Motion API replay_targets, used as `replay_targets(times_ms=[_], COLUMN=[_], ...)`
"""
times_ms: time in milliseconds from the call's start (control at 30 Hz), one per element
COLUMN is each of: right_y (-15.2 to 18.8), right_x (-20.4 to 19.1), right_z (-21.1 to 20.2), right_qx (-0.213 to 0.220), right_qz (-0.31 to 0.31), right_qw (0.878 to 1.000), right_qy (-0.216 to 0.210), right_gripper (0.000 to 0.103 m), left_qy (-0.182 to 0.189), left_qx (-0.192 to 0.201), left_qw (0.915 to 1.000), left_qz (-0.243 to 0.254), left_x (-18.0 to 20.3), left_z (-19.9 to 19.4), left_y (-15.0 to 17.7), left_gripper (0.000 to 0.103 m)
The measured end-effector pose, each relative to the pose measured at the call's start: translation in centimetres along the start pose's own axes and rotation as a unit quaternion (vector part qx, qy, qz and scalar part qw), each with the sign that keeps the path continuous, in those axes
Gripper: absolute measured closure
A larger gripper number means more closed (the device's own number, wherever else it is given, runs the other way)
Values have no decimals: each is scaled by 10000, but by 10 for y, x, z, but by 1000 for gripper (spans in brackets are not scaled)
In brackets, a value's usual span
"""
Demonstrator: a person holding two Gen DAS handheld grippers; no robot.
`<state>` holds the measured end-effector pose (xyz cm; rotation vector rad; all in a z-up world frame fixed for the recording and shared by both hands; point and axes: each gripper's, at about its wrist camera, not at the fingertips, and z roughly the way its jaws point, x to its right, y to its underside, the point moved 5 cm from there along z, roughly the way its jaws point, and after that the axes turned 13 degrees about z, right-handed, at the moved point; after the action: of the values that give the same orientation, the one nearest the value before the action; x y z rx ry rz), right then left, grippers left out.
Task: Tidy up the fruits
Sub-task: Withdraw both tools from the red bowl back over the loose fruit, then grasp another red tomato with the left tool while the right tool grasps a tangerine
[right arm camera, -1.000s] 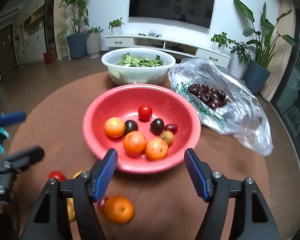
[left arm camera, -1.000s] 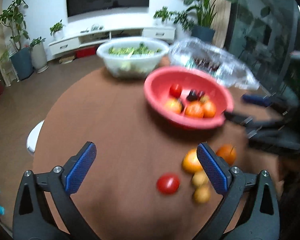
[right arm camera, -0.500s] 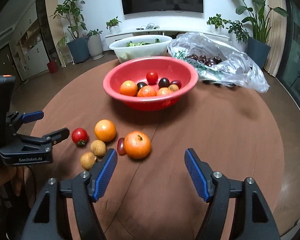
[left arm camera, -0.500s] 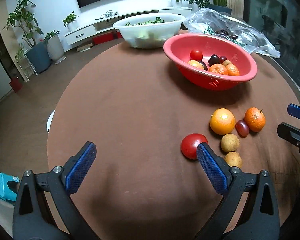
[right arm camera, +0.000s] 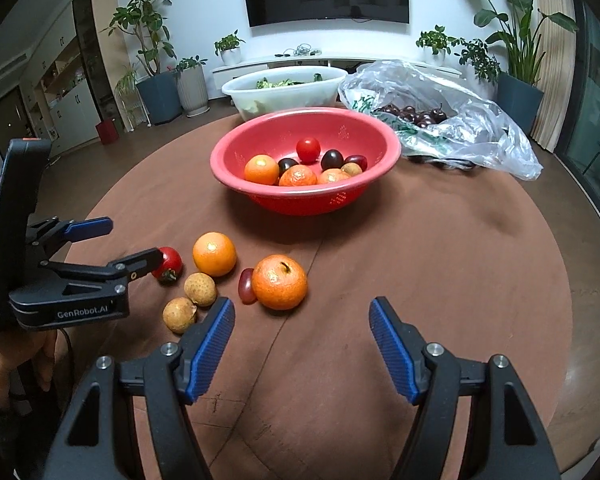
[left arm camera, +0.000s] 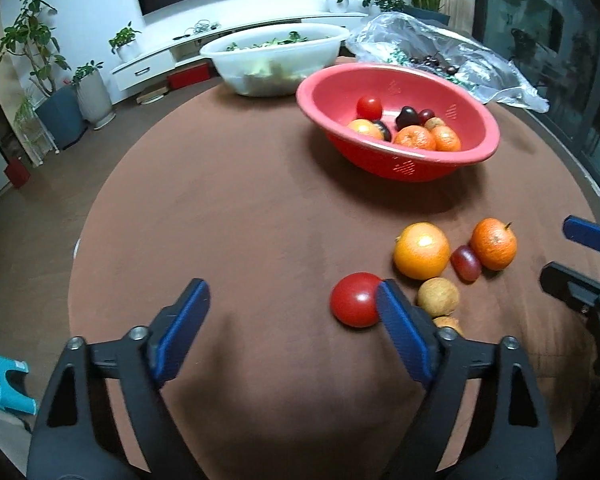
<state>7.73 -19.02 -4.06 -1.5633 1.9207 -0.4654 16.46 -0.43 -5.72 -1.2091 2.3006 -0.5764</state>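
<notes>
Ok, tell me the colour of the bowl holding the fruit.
Red bowl; clearest in the right wrist view.

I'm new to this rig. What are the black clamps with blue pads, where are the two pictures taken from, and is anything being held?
They are hand-held grippers, one in each of a person's hands, each with a camera looking along its jaws. In the left wrist view the left gripper is closing its jaws beside the loose red tomato, not yet gripping it. The right gripper is open and empty. On the brown table lie two oranges, a grape and two longans; the red colander already holds fruit.
</notes>
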Motion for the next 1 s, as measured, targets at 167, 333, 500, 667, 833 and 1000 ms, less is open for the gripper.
replay_targets(times_ms=[167, 333, 500, 667, 833, 1000], right_y=[0, 0, 0, -1, -7, -17], right_x=[2, 2, 2, 0, -5, -7], right_z=[0, 1, 2, 8, 13, 24], right_qx=[-1, -24, -39, -115, -192, -354], right_qz=[39, 32, 29, 27, 40, 164], right_qw=[10000, 10000, 10000, 9999, 9995, 9981], right_qy=[-13, -20, -30, -74, -266, -472], right_gripper=[30, 30, 30, 31, 32, 37], left_qy=[360, 504, 625, 809, 1148, 1383], left_qx=[40, 9, -78, -129, -171, -115], left_qw=[9993, 9986, 9980, 9966, 9932, 9901], left_qz=[56, 167, 74, 43, -9, -191], left_x=[9, 18, 14, 15, 22, 18], left_z=[0, 0, 5, 11, 17, 21], left_y=[0, 1, 6, 9, 10, 8], left_gripper=[28, 28, 39, 47, 60, 68])
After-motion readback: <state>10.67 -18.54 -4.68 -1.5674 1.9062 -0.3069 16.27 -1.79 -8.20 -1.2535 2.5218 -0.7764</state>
